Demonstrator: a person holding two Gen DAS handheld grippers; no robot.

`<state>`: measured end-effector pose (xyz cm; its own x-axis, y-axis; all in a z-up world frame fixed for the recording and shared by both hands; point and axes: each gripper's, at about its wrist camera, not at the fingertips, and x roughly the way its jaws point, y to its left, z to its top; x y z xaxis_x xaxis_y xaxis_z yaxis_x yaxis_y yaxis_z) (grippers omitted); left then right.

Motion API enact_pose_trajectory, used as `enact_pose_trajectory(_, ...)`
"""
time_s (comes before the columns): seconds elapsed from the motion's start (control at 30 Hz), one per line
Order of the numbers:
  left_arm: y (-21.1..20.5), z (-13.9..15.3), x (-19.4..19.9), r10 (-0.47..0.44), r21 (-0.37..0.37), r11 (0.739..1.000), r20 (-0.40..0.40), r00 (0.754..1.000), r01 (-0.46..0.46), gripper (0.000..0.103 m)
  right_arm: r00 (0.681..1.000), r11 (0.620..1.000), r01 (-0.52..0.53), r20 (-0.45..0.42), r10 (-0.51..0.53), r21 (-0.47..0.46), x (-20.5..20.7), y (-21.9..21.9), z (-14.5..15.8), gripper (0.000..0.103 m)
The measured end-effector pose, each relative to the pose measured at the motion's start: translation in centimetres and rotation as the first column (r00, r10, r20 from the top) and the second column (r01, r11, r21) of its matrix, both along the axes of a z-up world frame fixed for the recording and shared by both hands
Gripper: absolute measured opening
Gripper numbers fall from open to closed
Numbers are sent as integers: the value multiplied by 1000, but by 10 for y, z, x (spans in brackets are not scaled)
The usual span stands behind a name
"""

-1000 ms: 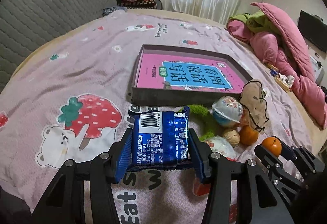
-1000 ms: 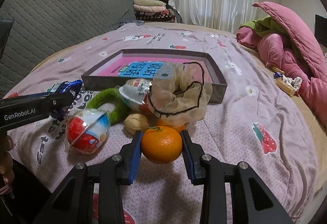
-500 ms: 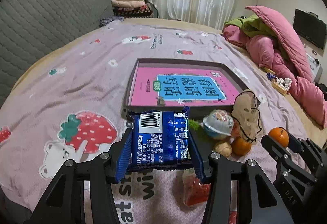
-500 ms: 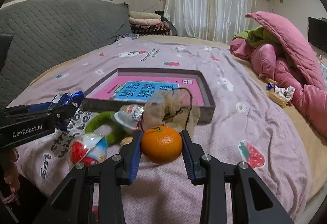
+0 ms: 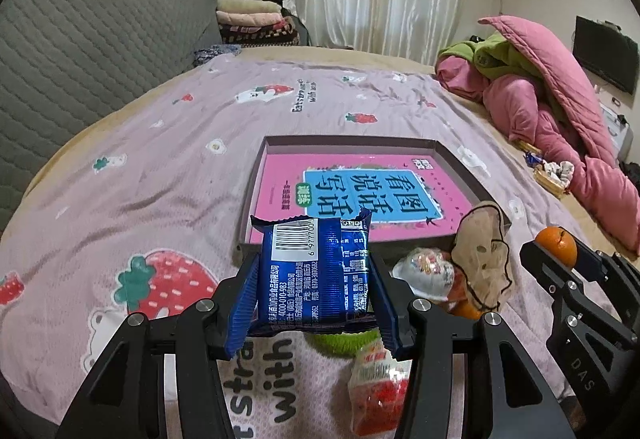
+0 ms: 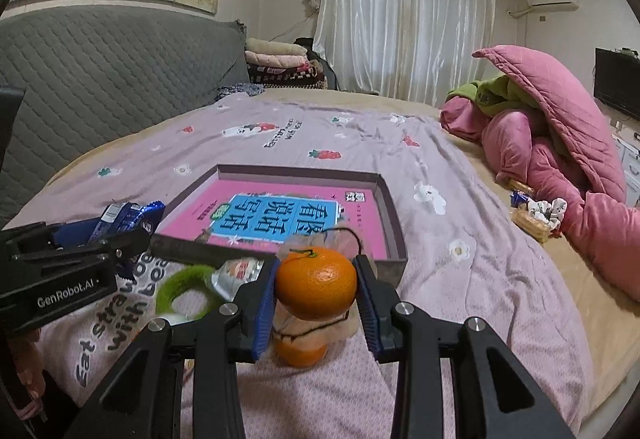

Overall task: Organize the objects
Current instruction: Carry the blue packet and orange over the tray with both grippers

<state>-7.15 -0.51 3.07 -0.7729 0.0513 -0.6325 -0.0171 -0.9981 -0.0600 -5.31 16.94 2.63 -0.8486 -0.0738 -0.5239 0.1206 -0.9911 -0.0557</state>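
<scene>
The left hand-held gripper is closed on a blue packet, held flat with its barcode up. The right hand-held gripper is closed on an orange, pinched on both sides. Both are up in the air over the near part of the bed.

Ahead lies a flat gray box with one pink book inside it. Between the grippers and the box sits a small pile on the bed. It stands in the way. In the pile are a green ring, a net bag, a round shiny wrapped toy, and a red and white packet. One more orange lies under the right gripper, partly under the net bag. That makes two oranges, one held and one on the bed. There is one blue packet, one box and one book.

At the far right of the bed is a heap of pink quilt with something green on top. Folded blankets are stacked by the white curtain.

A second ago both grippers were lower and the pile looked closer. Now they are higher and the box shows more from above. The grip on the packet and the orange has not changed.
</scene>
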Motion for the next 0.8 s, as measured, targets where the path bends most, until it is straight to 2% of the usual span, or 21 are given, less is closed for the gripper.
enact_pose_trajectory(0.3,5,8,-25,14,-20,1000,-12,1000,-15,54,1000,1000,10,-22,-10,2,-23,1,10,37)
enact_pose_trajectory(0.8,14,1,-70,17,-19,1000,26,1000,-16,54,999,1000,30,-22,-30,-4,-68,3,13,37)
